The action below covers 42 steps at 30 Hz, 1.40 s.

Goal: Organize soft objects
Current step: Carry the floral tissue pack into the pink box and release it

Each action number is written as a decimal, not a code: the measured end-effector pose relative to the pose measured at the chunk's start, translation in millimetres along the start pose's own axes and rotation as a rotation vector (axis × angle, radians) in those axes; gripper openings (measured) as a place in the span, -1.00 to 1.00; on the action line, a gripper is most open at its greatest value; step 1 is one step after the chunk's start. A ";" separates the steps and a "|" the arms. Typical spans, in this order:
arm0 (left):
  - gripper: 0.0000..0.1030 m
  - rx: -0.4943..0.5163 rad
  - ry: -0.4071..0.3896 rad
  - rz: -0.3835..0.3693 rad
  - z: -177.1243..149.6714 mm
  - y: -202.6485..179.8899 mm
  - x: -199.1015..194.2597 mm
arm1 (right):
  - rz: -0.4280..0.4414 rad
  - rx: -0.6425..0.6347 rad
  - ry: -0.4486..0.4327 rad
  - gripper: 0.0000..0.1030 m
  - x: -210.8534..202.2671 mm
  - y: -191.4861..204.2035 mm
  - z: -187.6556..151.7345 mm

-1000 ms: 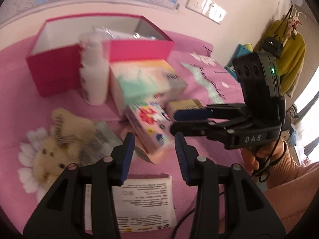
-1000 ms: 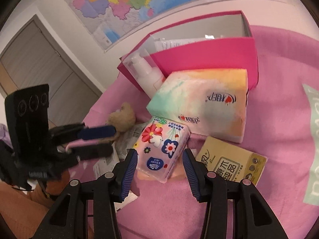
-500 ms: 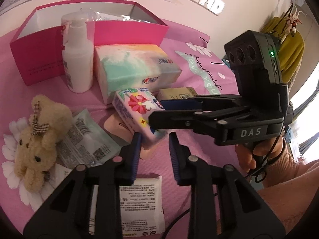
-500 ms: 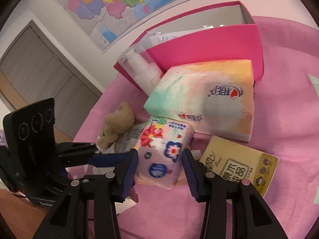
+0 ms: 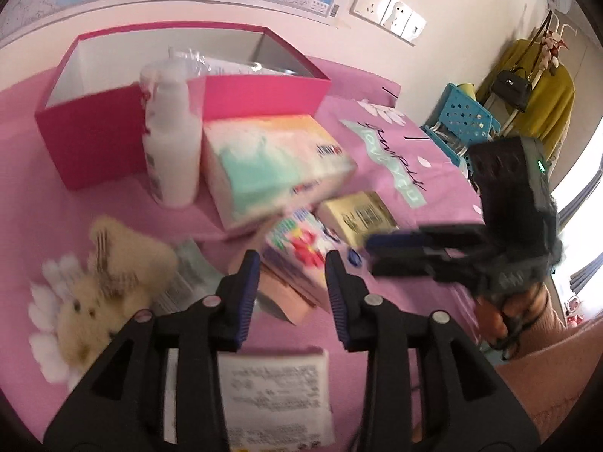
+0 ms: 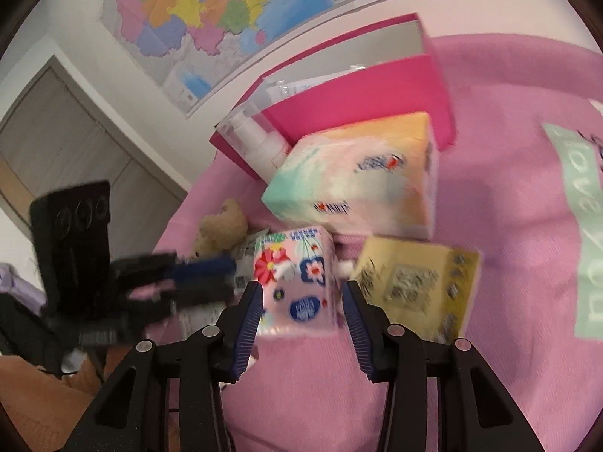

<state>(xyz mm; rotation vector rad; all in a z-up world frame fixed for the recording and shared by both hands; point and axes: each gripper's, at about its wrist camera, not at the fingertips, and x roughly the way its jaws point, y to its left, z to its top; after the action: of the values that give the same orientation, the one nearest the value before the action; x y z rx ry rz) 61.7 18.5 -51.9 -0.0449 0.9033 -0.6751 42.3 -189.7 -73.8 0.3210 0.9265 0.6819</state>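
The floral tissue pack (image 6: 296,282) lies on the pink cloth (image 6: 508,226), in front of the large pastel tissue pack (image 6: 358,177). The right gripper (image 6: 301,301) has its jaws partly open on either side of the floral pack; motion blur hides whether the pads touch it. The left gripper (image 5: 292,293) is opening its jaws just in front of the floral pack, with nothing gripped between them.

The yellow tissue pack (image 6: 418,278) lies just right of the floral pack. The plush bear (image 5: 109,275) lies to its left, on a white flower-shaped mat (image 5: 45,324). The white pump bottle (image 5: 171,147) stands beyond it, against the pink box (image 5: 94,135). A printed white packet (image 5: 271,395) lies nearest the left camera, partly covered by the fingers.

A map (image 6: 226,11) and a socket panel (image 5: 388,15) are on the wall behind the box. A blue basket (image 5: 463,116) and a yellow garment (image 5: 542,101) stand beyond the cloth's edge. Both views are blurred; package print is unreadable.
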 end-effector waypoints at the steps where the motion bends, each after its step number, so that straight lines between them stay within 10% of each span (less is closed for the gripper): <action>1: -0.27 0.005 0.009 0.004 3.3 0.9 4.2 | 0.011 0.009 0.005 -0.11 -0.7 -0.6 -2.3; 24: -0.27 0.088 0.017 -0.077 -2.3 -29.3 -10.9 | -0.027 -0.018 -0.048 -0.27 -10.0 7.5 -2.1; 42: -0.27 0.120 -0.172 0.055 125.0 -28.8 -29.6 | -0.054 -0.192 -0.256 -0.27 -44.7 24.8 107.1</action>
<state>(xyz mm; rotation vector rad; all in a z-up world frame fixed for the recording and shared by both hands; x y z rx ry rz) 126.1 -17.6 57.1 0.0283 0.6953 -0.6622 101.6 -197.6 28.7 0.2056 0.6192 0.6577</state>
